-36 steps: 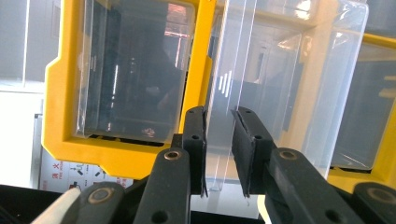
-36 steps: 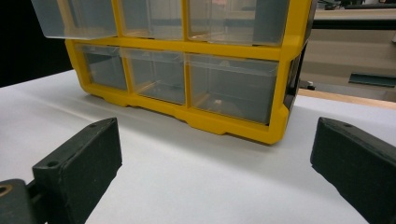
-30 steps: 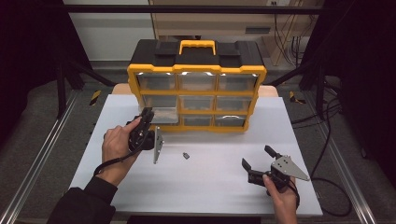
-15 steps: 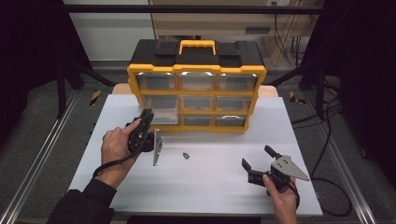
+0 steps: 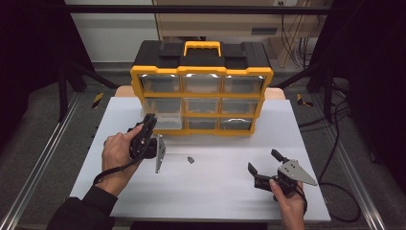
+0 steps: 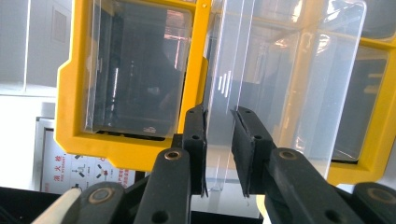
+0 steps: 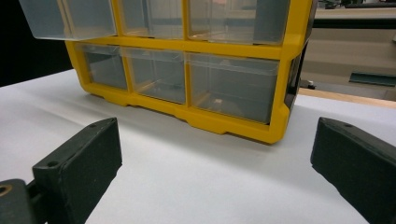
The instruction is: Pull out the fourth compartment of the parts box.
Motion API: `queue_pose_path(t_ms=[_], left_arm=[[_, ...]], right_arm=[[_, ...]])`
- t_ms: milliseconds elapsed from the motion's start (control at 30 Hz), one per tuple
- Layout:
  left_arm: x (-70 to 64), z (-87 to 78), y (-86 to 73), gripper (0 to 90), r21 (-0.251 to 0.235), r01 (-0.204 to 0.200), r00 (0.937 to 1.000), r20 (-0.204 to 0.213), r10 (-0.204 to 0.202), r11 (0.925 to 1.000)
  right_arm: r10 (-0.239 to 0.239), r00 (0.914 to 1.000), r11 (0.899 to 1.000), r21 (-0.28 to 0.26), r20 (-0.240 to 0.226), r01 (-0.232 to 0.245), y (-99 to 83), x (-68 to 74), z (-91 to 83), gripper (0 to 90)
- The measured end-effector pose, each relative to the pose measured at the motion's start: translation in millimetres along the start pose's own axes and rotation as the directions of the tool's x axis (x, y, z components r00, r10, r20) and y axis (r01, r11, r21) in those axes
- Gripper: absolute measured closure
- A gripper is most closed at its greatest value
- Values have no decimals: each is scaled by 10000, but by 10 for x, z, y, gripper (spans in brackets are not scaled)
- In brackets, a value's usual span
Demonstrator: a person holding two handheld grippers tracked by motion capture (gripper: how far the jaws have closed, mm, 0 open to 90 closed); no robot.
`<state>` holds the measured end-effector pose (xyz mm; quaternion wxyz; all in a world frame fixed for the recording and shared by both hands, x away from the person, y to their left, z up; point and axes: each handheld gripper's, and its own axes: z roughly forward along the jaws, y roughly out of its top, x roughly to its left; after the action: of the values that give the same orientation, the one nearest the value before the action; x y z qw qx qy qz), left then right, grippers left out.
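A yellow and black drawer cabinet [image 5: 261, 98] stands at the back of the white table [image 5: 215, 191]. Its middle-left clear drawer [image 5: 165, 120] is pulled part way out. My left gripper [image 5: 149, 120] is at that drawer's front. In the left gripper view, my left gripper [image 6: 219, 140] has its jaws close on either side of the clear drawer [image 6: 280, 93] wall. A small dark part [image 5: 190, 159] lies on the table between the hands. My right gripper [image 5: 263, 161] rests open near the front right, and in its own view my right gripper [image 7: 217, 140] faces the cabinet [image 7: 224, 123] with nothing between its jaws.
The cabinet's other clear drawers [image 5: 237, 123] are pushed in. The pulled-out drawer [image 7: 65, 18] shows at the top left of the right gripper view. Metal rails [image 5: 43, 158] run along both sides of the table. A cable [image 5: 335, 201] trails off at the right.
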<state>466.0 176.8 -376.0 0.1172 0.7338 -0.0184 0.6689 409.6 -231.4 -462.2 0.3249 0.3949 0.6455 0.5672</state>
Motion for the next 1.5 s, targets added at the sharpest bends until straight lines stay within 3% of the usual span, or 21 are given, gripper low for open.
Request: queue_pose_path(t_ms=[1500], left_arm=[[-59, -169, 19, 747, -65, 54, 10000, 9, -54, 10000]], right_arm=[[15, 10000, 10000, 6, -2, -15, 4, 5, -2, 22]])
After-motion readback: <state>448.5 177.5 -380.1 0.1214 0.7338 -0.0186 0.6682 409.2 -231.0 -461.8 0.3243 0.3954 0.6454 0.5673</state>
